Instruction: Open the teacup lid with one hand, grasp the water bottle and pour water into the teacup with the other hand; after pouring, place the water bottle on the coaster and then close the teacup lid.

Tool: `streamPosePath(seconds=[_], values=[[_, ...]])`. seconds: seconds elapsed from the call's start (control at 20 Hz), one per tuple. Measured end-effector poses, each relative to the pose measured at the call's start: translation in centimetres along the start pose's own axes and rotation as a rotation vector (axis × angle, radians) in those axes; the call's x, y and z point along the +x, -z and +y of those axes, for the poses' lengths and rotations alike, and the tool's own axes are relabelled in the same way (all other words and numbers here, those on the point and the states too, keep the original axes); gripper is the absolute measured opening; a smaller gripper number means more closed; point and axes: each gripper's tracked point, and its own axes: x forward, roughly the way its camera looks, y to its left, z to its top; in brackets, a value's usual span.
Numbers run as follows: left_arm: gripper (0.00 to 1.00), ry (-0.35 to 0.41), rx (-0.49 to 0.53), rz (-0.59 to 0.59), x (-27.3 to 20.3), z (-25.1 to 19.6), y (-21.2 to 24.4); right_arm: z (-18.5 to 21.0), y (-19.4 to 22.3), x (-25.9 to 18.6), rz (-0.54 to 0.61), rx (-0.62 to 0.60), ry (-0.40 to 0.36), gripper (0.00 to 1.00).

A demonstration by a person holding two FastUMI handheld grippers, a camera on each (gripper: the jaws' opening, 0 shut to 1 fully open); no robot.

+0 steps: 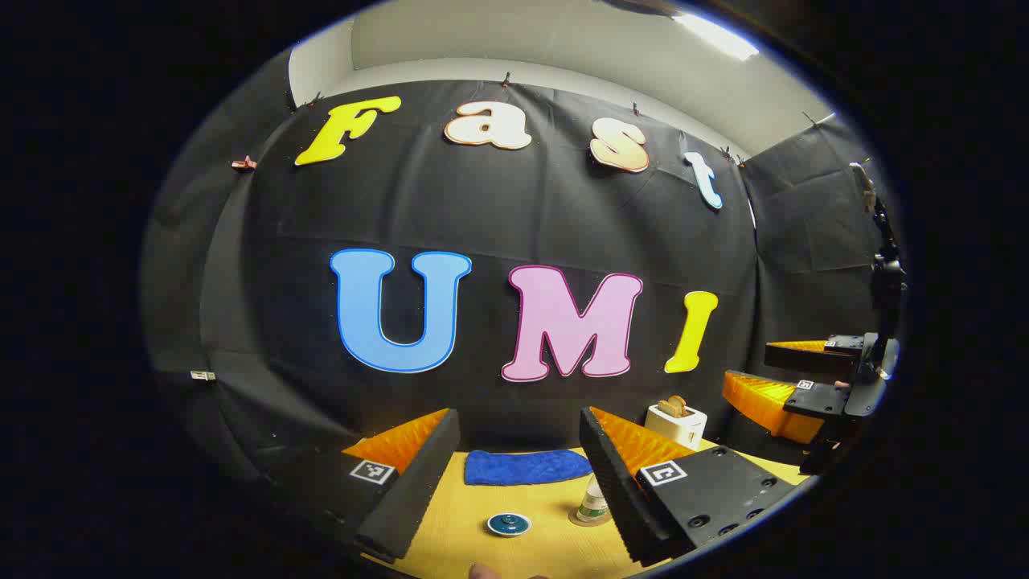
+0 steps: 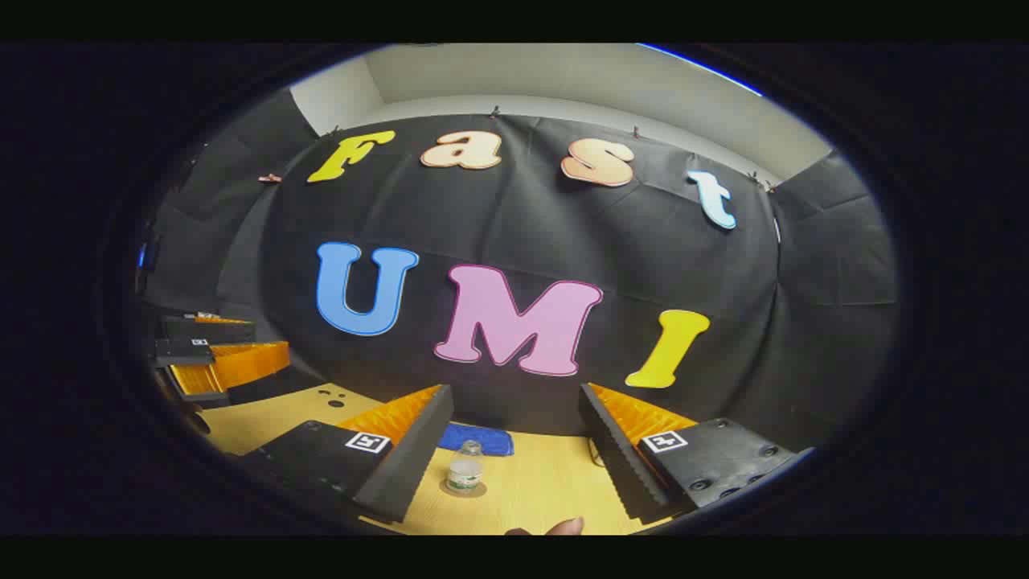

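While held well above the yellow wooden tabletop (image 1: 474, 531), left gripper (image 1: 514, 474) spread wide, grasping nothing. Between its fingers and below: round teal-lidded teacup (image 1: 508, 524); just right of that, small clear plastic water bottle (image 1: 593, 503) standing upright on a round tan coaster (image 1: 580, 520). Beyond both, folded blue cloth (image 1: 526, 466). Right gripper (image 2: 514, 458) likewise released; bottle (image 2: 465, 468) near its left finger.
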Motion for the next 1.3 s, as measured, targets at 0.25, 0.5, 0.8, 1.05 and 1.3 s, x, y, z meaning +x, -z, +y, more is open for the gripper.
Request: streamPosePath(seconds=[0.25, 0.5, 0.8, 1.05, 1.3], values=[[0.95, -0.010, 0.011, 0.009, 0.1, 0.5, 0.4, 0.4, 0.4, 0.2, 0.006, 0.006, -0.004, 0.96], [0.95, -0.013, 0.016, 0.016, 0.0, 0.6, 0.6, 0.7, 0.6, 0.2, 0.009, 0.011, -0.011, 0.98], [0.95, -0.014, 0.022, 0.014, 0.0, 0.3, 0.6, 0.9, 0.7, 0.1, 0.009, -0.002, -0.018, 0.96], [0.95, -0.007, 0.041, 0.024, 0.9, -0.2, 2.3, 1.2, 1.7, 1.0, 0.019, 0.007, -0.032, 0.98], [0.94, -0.010, 0.038, 0.087, 3.6, -0.7, 8.8, 2.1, 5.8, 3.1, 0.058, 0.008, -0.052, 0.96]])
